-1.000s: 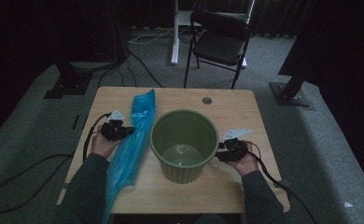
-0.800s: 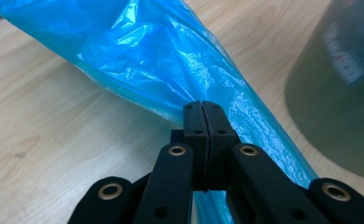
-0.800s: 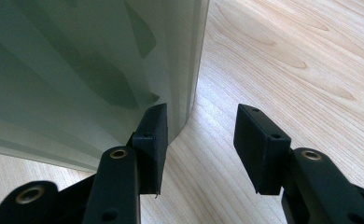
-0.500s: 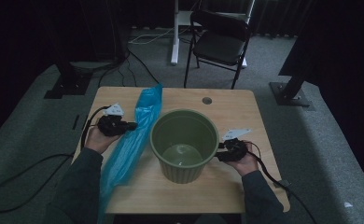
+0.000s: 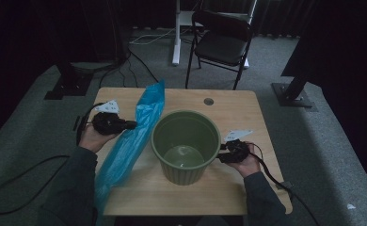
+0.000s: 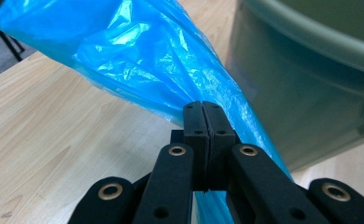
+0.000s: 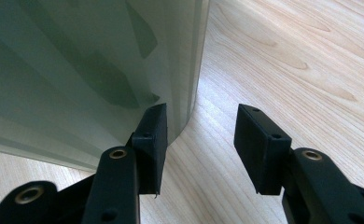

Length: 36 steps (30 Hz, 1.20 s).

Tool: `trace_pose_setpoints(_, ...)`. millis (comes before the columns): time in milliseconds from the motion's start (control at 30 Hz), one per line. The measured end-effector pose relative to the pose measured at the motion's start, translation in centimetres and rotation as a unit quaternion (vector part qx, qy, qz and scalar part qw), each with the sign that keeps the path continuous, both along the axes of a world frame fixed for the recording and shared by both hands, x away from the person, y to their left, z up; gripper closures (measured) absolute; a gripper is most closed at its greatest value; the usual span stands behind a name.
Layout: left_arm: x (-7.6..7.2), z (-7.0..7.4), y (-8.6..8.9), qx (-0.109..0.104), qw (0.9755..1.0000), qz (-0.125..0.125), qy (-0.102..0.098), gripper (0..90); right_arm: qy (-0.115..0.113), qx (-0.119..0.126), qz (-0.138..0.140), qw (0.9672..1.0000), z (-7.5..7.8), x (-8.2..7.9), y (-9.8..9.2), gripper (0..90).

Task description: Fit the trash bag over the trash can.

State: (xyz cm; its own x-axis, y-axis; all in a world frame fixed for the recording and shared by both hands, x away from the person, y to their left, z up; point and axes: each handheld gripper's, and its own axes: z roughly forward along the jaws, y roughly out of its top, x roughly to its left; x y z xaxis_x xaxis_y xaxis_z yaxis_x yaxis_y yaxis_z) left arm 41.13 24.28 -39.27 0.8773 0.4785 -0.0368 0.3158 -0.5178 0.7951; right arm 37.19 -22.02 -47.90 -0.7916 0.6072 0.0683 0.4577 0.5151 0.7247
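**Blue bag lifted toward the bin, right gripper waiting at its wall**

Taking the green bin (image 5: pixel 186 146) as landmark: the blue plastic bag (image 5: pixel 130 141) lies along the bin's left side, running from the table's far edge to its near edge and hanging over it. The left gripper (image 5: pixel 127 125), left of the bin, has its jaws pressed together on a fold of the bag (image 6: pixel 138 60). Compared with a second ago, this gripper now sits farther from the person and the bag's far end stands higher and nearer the bin's rim; the bag appears to be coming off the table, likely the start of lining the bin with it.

The right gripper (image 5: pixel 224 153) rests at the bin's right side, where it was before. In the right gripper view its jaws stand apart, one pad against or just beside the bin's ribbed wall (image 7: pixel 77 70), the other over bare table (image 7: pixel 287 60). It clamps nothing.

The bin stands upright mid-table, empty inside.

No brand, label or writing can be read on the bag, bin or grippers.
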Motion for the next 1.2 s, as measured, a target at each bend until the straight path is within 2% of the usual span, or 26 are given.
trace_pose_setpoints(133,-0.6,0.8,0.2,0.003,0.9999,-0.011,-0.006,89.2,-0.002,-0.001,-0.001,1.0,0.0,0.0,-0.1,53.5)
trace_pose_setpoints(267,-1.1,1.3,0.3,-0.009,0.9997,-0.017,-0.012,89.1,-0.003,-0.002,-0.003,1.0,0.1,0.1,-0.2,53.5)
trace_pose_setpoints(433,-1.6,1.9,0.4,-0.011,0.9995,-0.023,-0.018,89.1,-0.004,0.003,-0.008,1.0,0.3,0.3,-0.4,53.6)
trace_pose_setpoints(567,-2.1,2.9,0.5,-0.012,0.9991,-0.029,-0.028,89.1,-0.005,0.004,-0.007,1.0,0.3,0.5,-0.4,53.5)
trace_pose_setpoints(667,-2.7,4.1,0.8,-0.024,0.9983,-0.038,-0.036,89.2,-0.007,0.005,-0.005,1.0,0.3,0.6,-0.3,53.5)
trace_pose_setpoints(933,-3.4,5.4,0.5,-0.018,0.9972,-0.057,-0.044,89.1,-0.006,0.004,-0.005,1.0,0.3,0.7,-0.3,53.5)
trace_pose_setpoints(1200,-4.2,6.5,-0.5,-0.023,0.9941,-0.092,-0.052,89.0,-0.005,0.005,-0.005,1.0,0.3,0.7,-0.3,53.5)
